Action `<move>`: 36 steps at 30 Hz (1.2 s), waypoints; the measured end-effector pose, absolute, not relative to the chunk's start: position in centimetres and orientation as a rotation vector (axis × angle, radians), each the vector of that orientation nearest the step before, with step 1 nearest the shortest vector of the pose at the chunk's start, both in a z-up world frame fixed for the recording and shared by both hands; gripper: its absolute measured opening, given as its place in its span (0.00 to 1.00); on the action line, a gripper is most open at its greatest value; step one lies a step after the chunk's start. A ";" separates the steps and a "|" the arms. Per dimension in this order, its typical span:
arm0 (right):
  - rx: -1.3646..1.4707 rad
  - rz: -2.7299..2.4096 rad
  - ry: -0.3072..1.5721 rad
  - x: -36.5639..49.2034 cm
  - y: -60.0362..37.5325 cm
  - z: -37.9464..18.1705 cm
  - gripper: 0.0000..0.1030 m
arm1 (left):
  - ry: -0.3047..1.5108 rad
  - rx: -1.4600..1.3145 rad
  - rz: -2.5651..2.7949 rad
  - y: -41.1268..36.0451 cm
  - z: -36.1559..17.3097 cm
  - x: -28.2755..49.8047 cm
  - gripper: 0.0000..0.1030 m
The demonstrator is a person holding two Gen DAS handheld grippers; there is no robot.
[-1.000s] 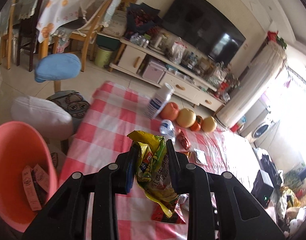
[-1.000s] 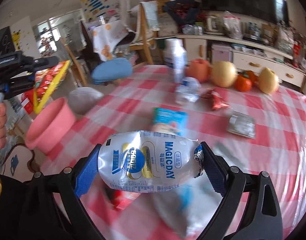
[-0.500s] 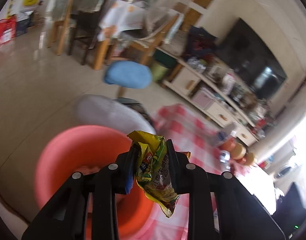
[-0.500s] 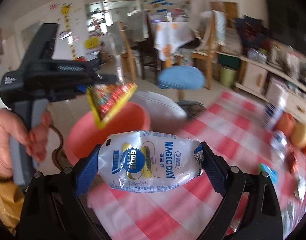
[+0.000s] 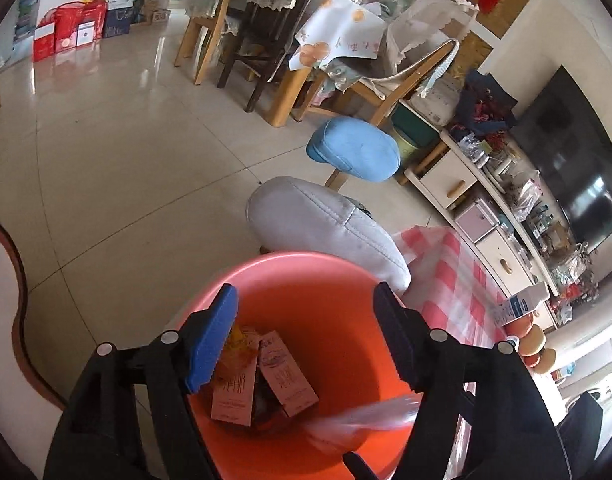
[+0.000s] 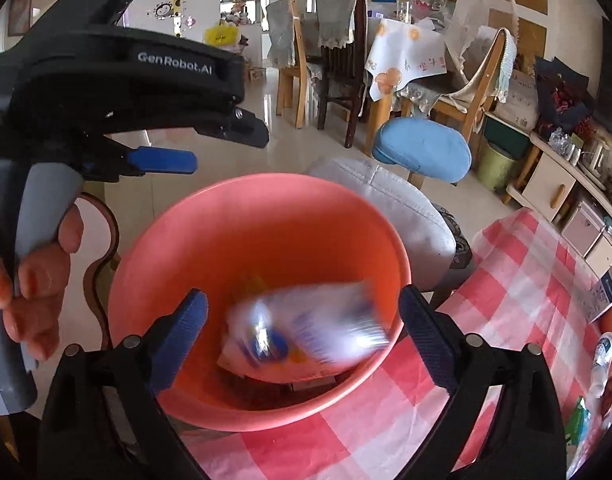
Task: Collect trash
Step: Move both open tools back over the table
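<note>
Both grippers, left gripper (image 5: 306,336) opening and right gripper (image 6: 304,336) apart, held nothing; the white pouch (image 6: 306,330) (blurred, probably falling) seemed light and soft over the pink bin (image 6: 146,280).

Home living room, television (image 5: 577,168), dining chairs (image 6: 337,60)

A salmon-pink plastic bin (image 6: 210,240) is seen upright at the edge of the checked bench (image 6: 505,280). Inside it, pink cartons (image 5: 290,376) and a yellow wrapper (image 5: 238,332) are piled, and a white-and-blue pouch (image 6: 306,328), blurred, is caught within its mouth.
</note>
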State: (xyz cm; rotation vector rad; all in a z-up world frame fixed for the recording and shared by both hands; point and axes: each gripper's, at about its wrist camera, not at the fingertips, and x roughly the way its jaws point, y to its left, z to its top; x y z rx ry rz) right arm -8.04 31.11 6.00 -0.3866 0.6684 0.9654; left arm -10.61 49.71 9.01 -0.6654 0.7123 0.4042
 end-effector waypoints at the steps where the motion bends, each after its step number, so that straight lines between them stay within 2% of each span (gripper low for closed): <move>1: -0.386 0.959 0.664 -8.1 30.9 5.9 0.95 | 0.715 -0.658 0.406 49.6 9.1 -10.6 0.70; 7: -0.317 0.897 0.641 -8.1 27.5 6.9 0.95 | 0.703 -0.642 0.400 48.5 9.7 -10.5 0.78; 13: -0.302 0.813 0.629 -8.7 24.0 7.3 0.95 | 0.682 -0.594 0.372 46.3 10.7 -9.6 0.79; 18: -0.327 0.779 0.614 -9.8 21.9 7.0 0.95 | 0.573 -0.528 0.317 43.9 12.2 -9.4 0.80; 20: -0.335 0.763 0.611 -10.1 20.9 6.8 0.95 | 0.524 -0.486 0.287 42.7 12.9 -9.3 0.87; 25: -0.313 0.735 0.606 -10.8 18.5 6.7 0.95 | 0.462 -0.399 0.231 39.8 14.2 -8.7 0.87; 29: -0.295 0.710 0.600 -11.1 16.4 6.7 0.95 | 0.460 -0.344 0.196 37.6 14.9 -7.7 0.87; 36: -0.273 0.664 0.593 -11.3 13.3 7.0 0.95 | 0.628 -0.269 0.156 33.9 14.8 -5.3 0.87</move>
